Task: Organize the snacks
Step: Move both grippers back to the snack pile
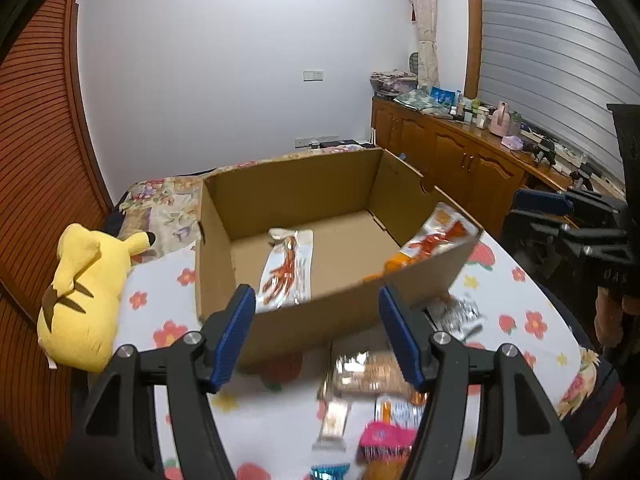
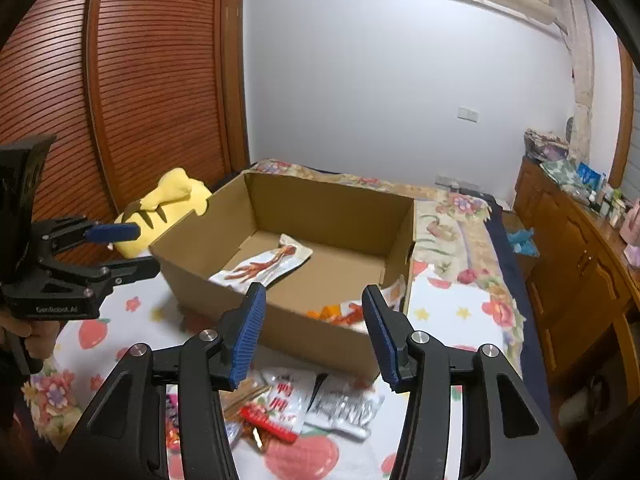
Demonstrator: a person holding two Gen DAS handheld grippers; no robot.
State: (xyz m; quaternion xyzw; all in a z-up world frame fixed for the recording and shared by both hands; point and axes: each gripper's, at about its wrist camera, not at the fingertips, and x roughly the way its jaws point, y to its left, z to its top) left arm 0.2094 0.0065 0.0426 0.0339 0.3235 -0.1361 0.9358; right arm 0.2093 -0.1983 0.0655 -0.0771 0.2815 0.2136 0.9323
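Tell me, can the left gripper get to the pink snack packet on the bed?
Probably yes. The left gripper is open with nothing between its jaws, and the pink snack packet lies uncovered on the bed sheet just below it, in front of the cardboard box. Nothing blocks the way.

An open brown cardboard box [image 1: 280, 320] is sitting on the flower-print bedspread, holding 2 snack packets: a white one printed with red chicken feet [image 1: 286, 268] is lying flat on its floor, and an orange-and-white one [image 1: 434, 236] is leaning tilted in its near right corner. More packets are lying loose on the bedspread just in front of the box, among them a clear silvery pack [image 2: 346, 410], a white pack with red print [image 2: 286, 398] and a pink one [image 1: 386, 438], blurred.
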